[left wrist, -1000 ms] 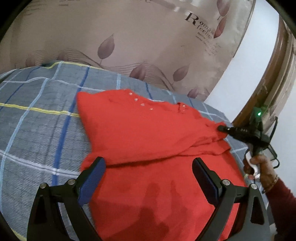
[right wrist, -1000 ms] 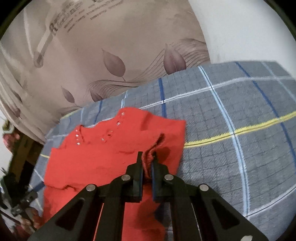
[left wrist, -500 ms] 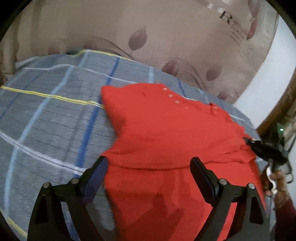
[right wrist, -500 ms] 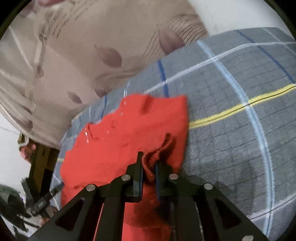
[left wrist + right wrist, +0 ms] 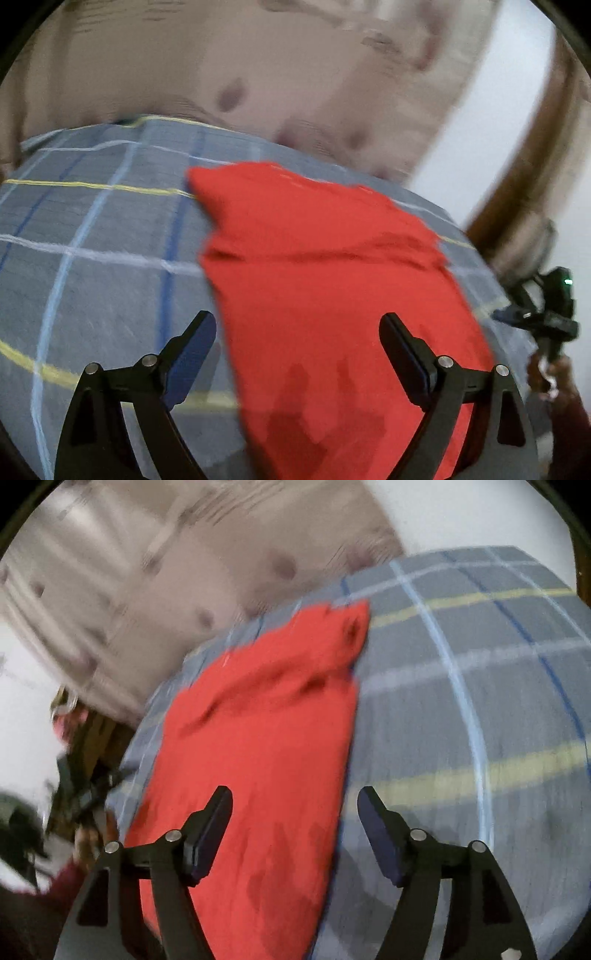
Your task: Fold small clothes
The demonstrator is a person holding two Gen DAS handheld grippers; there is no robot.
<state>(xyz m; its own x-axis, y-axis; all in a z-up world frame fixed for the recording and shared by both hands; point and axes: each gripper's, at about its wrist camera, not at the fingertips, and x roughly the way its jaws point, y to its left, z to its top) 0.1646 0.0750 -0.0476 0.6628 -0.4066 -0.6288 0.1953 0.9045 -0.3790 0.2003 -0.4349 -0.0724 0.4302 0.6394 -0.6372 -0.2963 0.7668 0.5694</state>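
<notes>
A red top lies on the bed with its upper part folded down over the body; both views are blurred. My left gripper hovers over the garment's near left part, open, with nothing pinched between its pads. In the right wrist view the same red top stretches away from me. My right gripper hangs above its near right edge with the jaws opening. The cloth lies under them and is not gripped. From the left wrist view, the right gripper shows at the bed's right edge, held by a hand.
The bed carries a grey plaid cover with blue, white and yellow lines, bare to the left of the top and to the right of it. A beige leaf-print cloth hangs behind. A wooden frame stands at the right.
My right gripper let go of the pinched red fold, opened and drew back toward me. The fold now lies flat. My left gripper also shifted back, staying open.
</notes>
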